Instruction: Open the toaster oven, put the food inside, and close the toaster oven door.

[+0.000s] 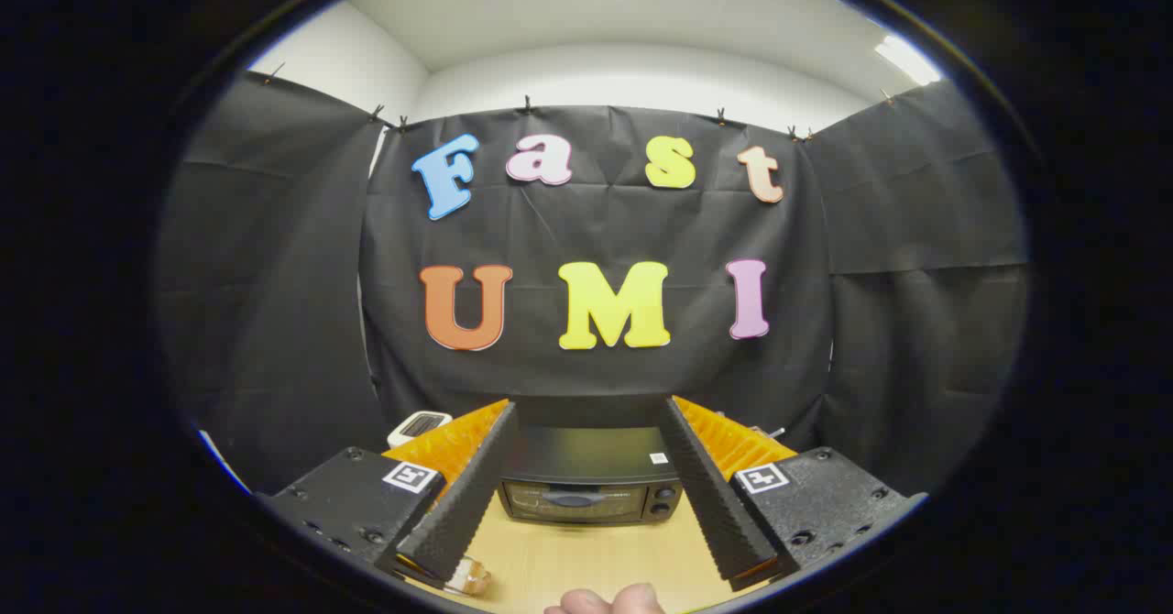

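Observation:
A black toaster oven (586, 486) stands on the wooden table (596, 554) against the booth's back wall, beyond my fingers and framed between them. Its door looks shut, with the handle across the front and two knobs at its right side. My gripper (586, 559) is open, the fingers wide apart with nothing between them. A small pale, glossy piece of food (469, 577) lies on the table by the left fingertip, partly hidden under it.
A small white device (418, 426) sits left of the oven behind the left finger. Part of a person's hand (609, 601) shows at the near table edge. Black cloth walls close in the booth on three sides.

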`<action>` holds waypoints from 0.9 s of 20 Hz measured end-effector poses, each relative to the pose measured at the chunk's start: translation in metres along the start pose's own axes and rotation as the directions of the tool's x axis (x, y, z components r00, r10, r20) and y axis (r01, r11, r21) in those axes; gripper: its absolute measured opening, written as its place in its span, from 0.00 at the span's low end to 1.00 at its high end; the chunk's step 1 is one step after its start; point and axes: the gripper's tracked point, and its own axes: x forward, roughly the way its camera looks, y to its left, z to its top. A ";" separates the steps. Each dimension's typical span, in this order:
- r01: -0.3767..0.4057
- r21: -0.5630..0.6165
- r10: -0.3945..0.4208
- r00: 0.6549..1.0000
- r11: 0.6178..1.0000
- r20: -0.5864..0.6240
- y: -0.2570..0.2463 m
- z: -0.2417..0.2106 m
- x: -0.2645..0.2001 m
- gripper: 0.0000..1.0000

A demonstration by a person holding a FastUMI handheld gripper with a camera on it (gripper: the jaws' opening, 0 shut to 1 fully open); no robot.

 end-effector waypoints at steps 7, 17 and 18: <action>-0.002 -0.011 0.002 1.000 1.000 -0.008 -0.001 0.000 -0.001 1.00; -0.008 -0.008 0.008 1.000 1.000 -0.014 0.001 0.001 0.003 1.00; -0.009 -0.010 0.008 1.000 1.000 -0.014 0.002 0.002 0.003 1.00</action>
